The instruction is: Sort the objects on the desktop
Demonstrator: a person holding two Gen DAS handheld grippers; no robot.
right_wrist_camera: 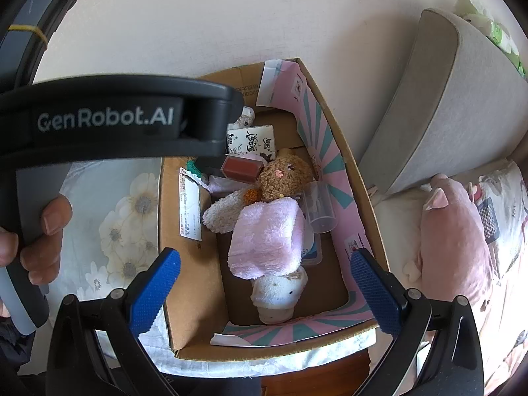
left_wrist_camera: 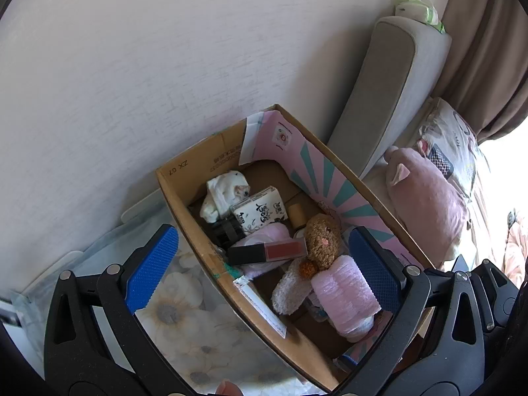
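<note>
The cardboard box stands on the desk against the pale wall, on a cloth with a flower print, and it holds the sorted things. On top lies a plush bear with a brown head, wrapped in a pink fluffy cloth that hides most of its body. Just beside the head lies a dark lip gloss tube; in the right wrist view its black end is cut off by the left device body. Farther back are a tissue pack with black writing and a white sock bundle, of which the right wrist view shows only a small part. A black object under the tissue pack is too dark to name. A clear plastic cup lies on its side against the pink inner wall. Under the pink cloth a white soft item shows, and I cannot tell what it is.

The left gripper hovers above the box with its jaws wide apart and nothing between them; one blue pad is over the cloth, the other over the box's pink wall. The right gripper also has its jaws wide apart and holding nothing, with the box between them below. A hand grips the left device.

A grey sofa cushion and a pink pillow lie to the right.
</note>
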